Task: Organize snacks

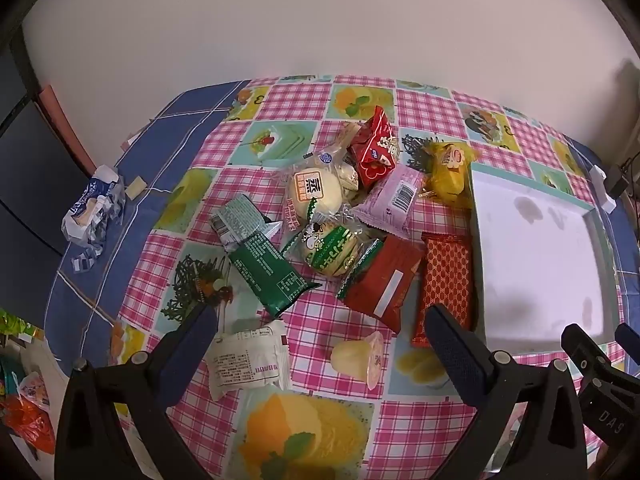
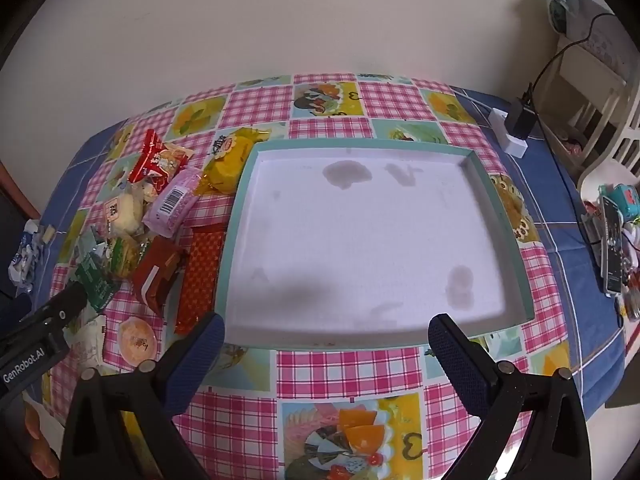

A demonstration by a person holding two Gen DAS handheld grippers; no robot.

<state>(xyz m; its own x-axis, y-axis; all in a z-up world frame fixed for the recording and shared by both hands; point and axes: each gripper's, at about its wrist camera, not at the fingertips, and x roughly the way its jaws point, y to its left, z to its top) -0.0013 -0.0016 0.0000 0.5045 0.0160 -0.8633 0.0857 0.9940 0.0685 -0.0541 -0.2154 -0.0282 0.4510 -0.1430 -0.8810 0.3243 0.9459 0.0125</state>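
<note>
— Snacks, then: where from the tray (image 2: 240,216)?

— Heaped just beside its left rim, none inside yet. Nearest the left gripper (image 1: 320,336): a white packet (image 1: 248,360) and a jelly cup (image 1: 360,356), both between the spread fingers and short of the pile. Untouched, though.

— Jaws?

— Wide apart on both, holding nothing. Right gripper (image 2: 326,338) hangs over the tray's near rim, well off the snacks.

— So which hand goes?

— Left, by my reckoning; far closer to the heap. Right better kept for steadying the tray or taking what lies against the rim.

— Long axes?

— Orange wafer pack (image 1: 446,280) lies lengthwise along the tray's left rim, touching or almost touching it. Red packet (image 1: 384,276) just left of that, overlapping it, slanted. Green bar (image 1: 268,268) further left of the tray, slanted too, so probably a turn of the wrist to grip across it.

— Beyond those?

— Round green-wrapped cake (image 1: 332,252), a bun (image 1: 316,192), a pink pack (image 1: 394,196), a red bag (image 1: 376,148), and a yellow bag (image 1: 450,172) by the tray's far left corner.

— Anything in the way?

— Packets overlap; pulling one may drag its neighbours. Crumpled blue wrapper (image 1: 94,208) well left of the tray, clear of the work.
</note>
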